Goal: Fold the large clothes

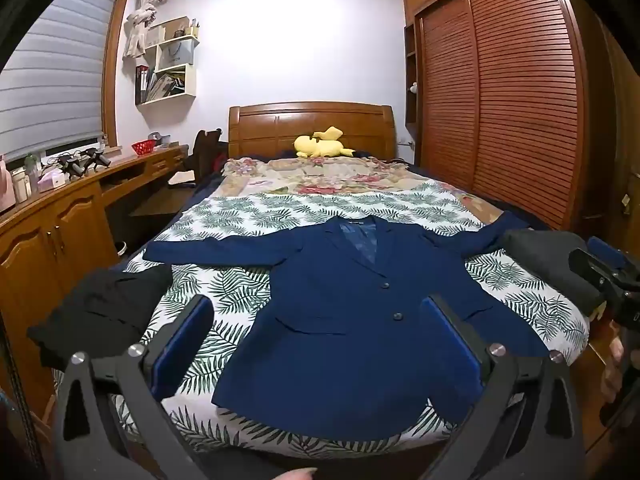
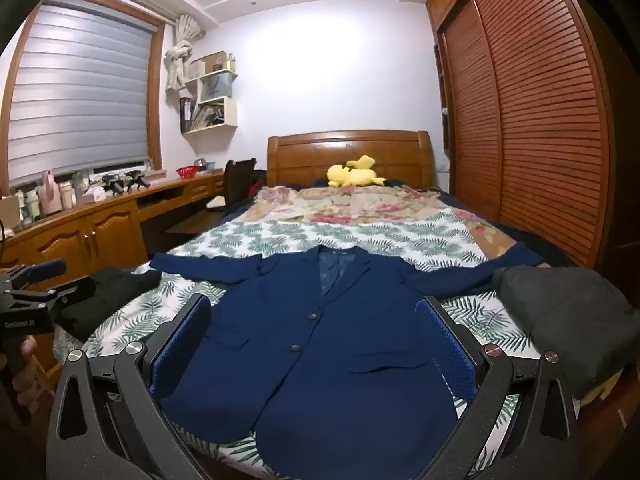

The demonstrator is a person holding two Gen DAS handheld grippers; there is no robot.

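While the navy blue buttoned blazer (image 1: pixel 352 320) lies flat, sleeves spread, on the leaf-print bedspread (image 1: pixel 240 216), left gripper (image 1: pixel 318 334) and right gripper (image 2: pixel 314 336) hover apart-jawed, gripping nothing.

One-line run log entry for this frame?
phase: pre-fold | navy blazer: flat, buttoned, sleeves spread on bed | left claw: open, empty | right claw: open, empty

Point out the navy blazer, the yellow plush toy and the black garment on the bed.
Navy blazer (image 1: pixel 340 320), left wrist view: front panel beside the buttons.
Yellow plush toy (image 1: pixel 320 146), left wrist view: middle of its body.
Black garment (image 1: pixel 100 308), left wrist view: centre of the pile.
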